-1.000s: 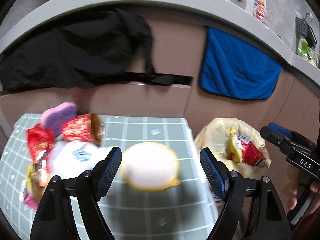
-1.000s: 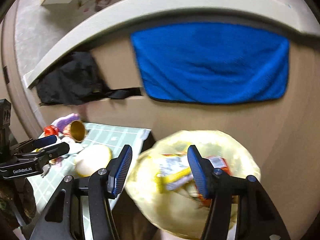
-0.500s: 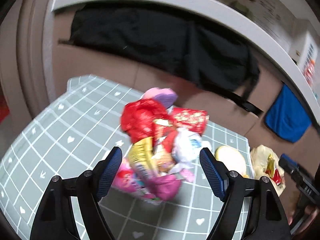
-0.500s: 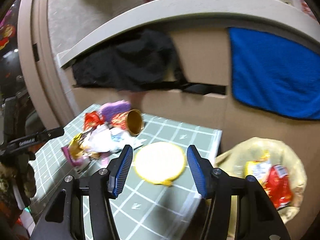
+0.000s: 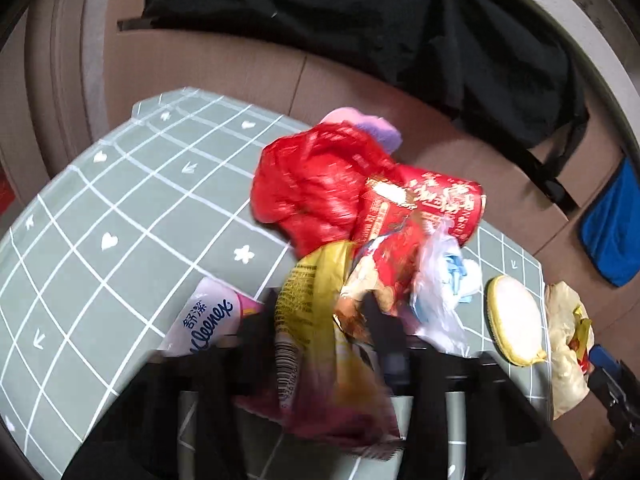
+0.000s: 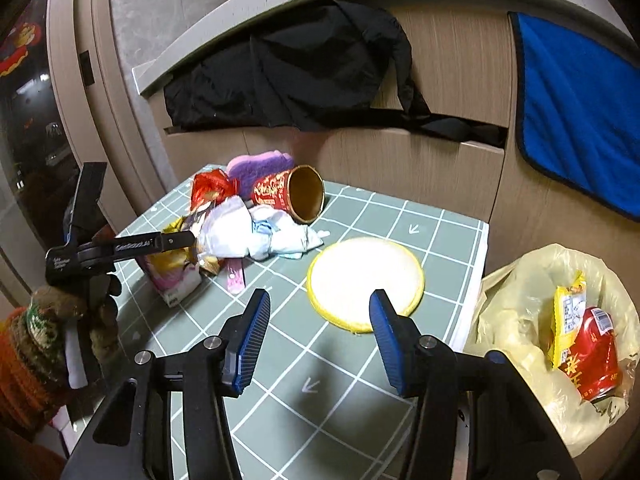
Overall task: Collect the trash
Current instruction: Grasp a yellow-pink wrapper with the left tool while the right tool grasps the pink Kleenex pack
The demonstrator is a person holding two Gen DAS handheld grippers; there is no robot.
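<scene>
A heap of trash lies on the green grid table (image 6: 360, 380): a red bag (image 5: 316, 184), a red paper cup (image 6: 288, 192) on its side, white tissue (image 6: 248, 232), a Kleenex pack (image 5: 208, 316) and a yellow snack wrapper (image 5: 308, 308). My left gripper (image 5: 320, 332) is in the heap. Its jaws are closing, pinching the yellow wrapper between them. My right gripper (image 6: 318, 332) hovers over the table's near side; its jaws are closing slowly, with nothing between them. Beyond it lies a round white disc with a yellow rim (image 6: 364, 276).
A pale yellow trash bag (image 6: 520, 300) hangs off the table's right edge with a red can and a yellow wrapper inside. A purple sponge (image 6: 260, 164) lies behind the heap. Black cloth (image 6: 300, 68) and a blue towel (image 6: 580, 108) hang on the cabinet behind.
My left gripper swung left from the disc to the heap, dropped into it and closed on the yellow wrapper. My right gripper swung left from over the trash bag to over the table.
</scene>
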